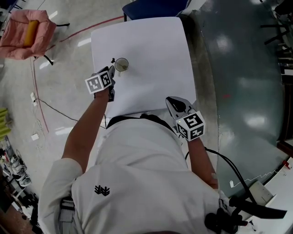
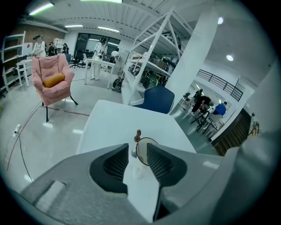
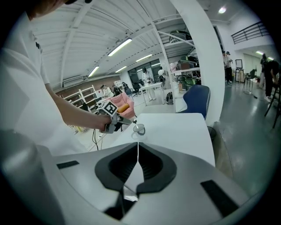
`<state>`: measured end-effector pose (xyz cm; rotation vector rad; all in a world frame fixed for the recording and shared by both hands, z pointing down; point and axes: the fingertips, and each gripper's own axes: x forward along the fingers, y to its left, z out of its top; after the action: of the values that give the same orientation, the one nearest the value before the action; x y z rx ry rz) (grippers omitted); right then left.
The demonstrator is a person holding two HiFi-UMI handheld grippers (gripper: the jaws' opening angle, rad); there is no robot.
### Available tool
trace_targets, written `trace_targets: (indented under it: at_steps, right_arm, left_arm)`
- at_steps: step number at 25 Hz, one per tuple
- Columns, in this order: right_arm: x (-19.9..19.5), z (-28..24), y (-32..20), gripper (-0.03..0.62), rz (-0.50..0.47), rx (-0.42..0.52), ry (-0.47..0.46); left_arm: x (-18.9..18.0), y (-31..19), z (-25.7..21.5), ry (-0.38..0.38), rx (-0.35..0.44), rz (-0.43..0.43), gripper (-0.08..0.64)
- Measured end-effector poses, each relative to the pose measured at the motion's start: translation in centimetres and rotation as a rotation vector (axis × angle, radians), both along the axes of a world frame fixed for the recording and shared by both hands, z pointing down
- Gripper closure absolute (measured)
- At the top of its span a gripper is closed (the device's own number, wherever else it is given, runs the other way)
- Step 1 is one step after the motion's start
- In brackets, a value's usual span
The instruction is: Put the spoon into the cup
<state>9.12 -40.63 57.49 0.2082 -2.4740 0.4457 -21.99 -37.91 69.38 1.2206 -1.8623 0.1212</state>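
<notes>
A small clear glass cup [image 1: 122, 65] stands on the white table [image 1: 151, 45] near its left edge. The spoon [image 1: 113, 60] stands in it, its brown-tipped handle leaning over the left rim. In the left gripper view the cup [image 2: 145, 154] and the spoon [image 2: 137, 134] show just beyond the jaws. My left gripper [image 1: 112, 71] is open right in front of the cup, with nothing between its pads. My right gripper [image 1: 169, 100] hovers shut and empty over the table's near right corner. From there I see the cup [image 3: 139, 128] and the left gripper [image 3: 124, 121] far ahead.
A pink armchair [image 1: 23, 32] with an orange cushion stands on the floor far left. A blue chair [image 1: 155, 8] sits at the table's far side. Cables [image 1: 50, 107] run over the floor on the left. A dark green floor strip [image 1: 238, 82] lies to the right.
</notes>
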Motion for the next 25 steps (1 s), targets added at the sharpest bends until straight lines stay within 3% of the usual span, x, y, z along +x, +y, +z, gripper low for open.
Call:
trace_targets:
  at_steps: [6, 13, 17, 21, 25]
  right_arm:
    - [-2.4, -0.3, 2.7, 0.577, 0.021, 0.006, -0.035]
    - [-6.0, -0.6, 8.5, 0.578, 0.037, 0.017, -0.053]
    - [-8.1, -1.3, 11.9, 0.583, 0.033, 0.026, -0.055]
    - [-9.3, -2.0, 14.8, 0.583, 0.062, 0.038, -0.048]
    - [-10.5, -2.1, 18.5, 0.583, 0.087, 0.047, -0.031]
  left_arm:
    - [-1.2, 3.2, -2.8, -0.020, 0.060, 0.039, 0.430]
    - [-2.4, 10.2, -7.6, 0.035, 0.172, 0.113, 0.448]
    - [-1.0, 15.3, -11.7, 0.074, 0.260, 0.233, 0.542]
    - [1.8, 18.7, -14.5, 0.137, 0.312, 0.397, 0.548]
    - [4.3, 21.8, -16.7, 0.128, 0.332, 0.586, 0.549]
